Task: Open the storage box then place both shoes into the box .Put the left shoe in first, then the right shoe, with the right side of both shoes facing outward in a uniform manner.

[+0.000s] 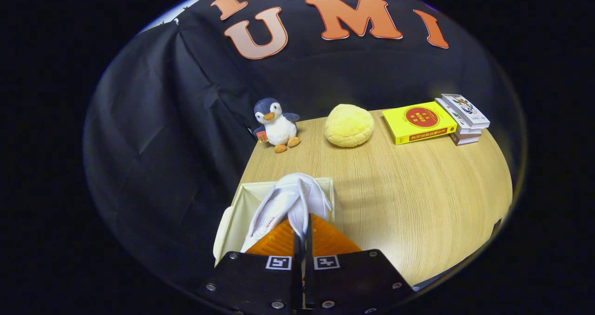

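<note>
Open storage box (241, 199) sits at the table's (418, 199) left edge; a white shoe (290, 201) lies in or over it, long axis running away from the gripper (303, 233). Fingers are pressed together, apparently pinching the shoe's near end, though contact is hidden.

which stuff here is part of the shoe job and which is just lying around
Job: white shoe pinched between the gripper fingers, held over the open storage box.
Lying about: penguin plush, yellow round plush, yellow book, stack of books, all on the table.
</note>
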The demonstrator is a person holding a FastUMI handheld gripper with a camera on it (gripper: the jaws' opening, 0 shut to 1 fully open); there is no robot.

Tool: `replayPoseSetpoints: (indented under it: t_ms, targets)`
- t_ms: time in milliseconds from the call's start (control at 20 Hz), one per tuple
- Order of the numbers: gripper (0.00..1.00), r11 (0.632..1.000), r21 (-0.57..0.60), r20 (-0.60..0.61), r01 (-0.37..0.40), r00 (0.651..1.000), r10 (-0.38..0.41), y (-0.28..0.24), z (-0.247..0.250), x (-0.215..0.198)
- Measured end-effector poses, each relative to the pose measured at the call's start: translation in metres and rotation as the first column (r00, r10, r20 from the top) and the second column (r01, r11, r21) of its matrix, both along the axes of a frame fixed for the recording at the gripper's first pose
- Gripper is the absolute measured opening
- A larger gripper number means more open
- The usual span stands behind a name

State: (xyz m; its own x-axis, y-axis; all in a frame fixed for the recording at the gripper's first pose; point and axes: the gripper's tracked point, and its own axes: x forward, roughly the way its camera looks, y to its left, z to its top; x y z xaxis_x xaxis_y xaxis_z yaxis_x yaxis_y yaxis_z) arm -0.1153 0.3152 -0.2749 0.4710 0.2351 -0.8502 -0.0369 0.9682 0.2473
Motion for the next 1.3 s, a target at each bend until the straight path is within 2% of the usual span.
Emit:
replayPoseSetpoints:
  t_ms: [150, 250, 400, 450, 650, 850, 1000, 1150, 1300]
  targets:
    - [0.05, 1.0, 0.004, -0.064, -0.017, 0.998, 0.018, 0.003, -0.014, -0.02]
    - [0.09, 0.995, 0.096, -0.112, -0.026, 0.993, 0.036, 0.021, -0.014, -0.035]
    - [0.2, 0.996, 0.058, -0.008, -0.074, 0.997, 0.074, 0.015, 0.005, -0.017]
    - [0.29, 0.995, 0.055, 0.025, -0.082, 0.996, 0.08, 0.014, 0.012, -0.011]
    - [0.51, 0.993, 0.066, 0.086, -0.096, 0.992, 0.091, 0.004, 0.029, 0.0]
    - [0.68, 0.995, 0.044, 0.166, -0.092, 0.983, 0.084, -0.029, 0.045, 0.015]
    - [0.78, 0.997, 0.009, 0.266, -0.081, 0.961, 0.075, -0.064, 0.066, 0.034]
    - [0.86, 0.998, -0.006, 0.376, -0.062, 0.925, 0.06, -0.097, 0.092, 0.052]
    - [0.9, 0.999, -0.036, 0.468, -0.029, 0.883, 0.042, -0.141, 0.114, 0.067]
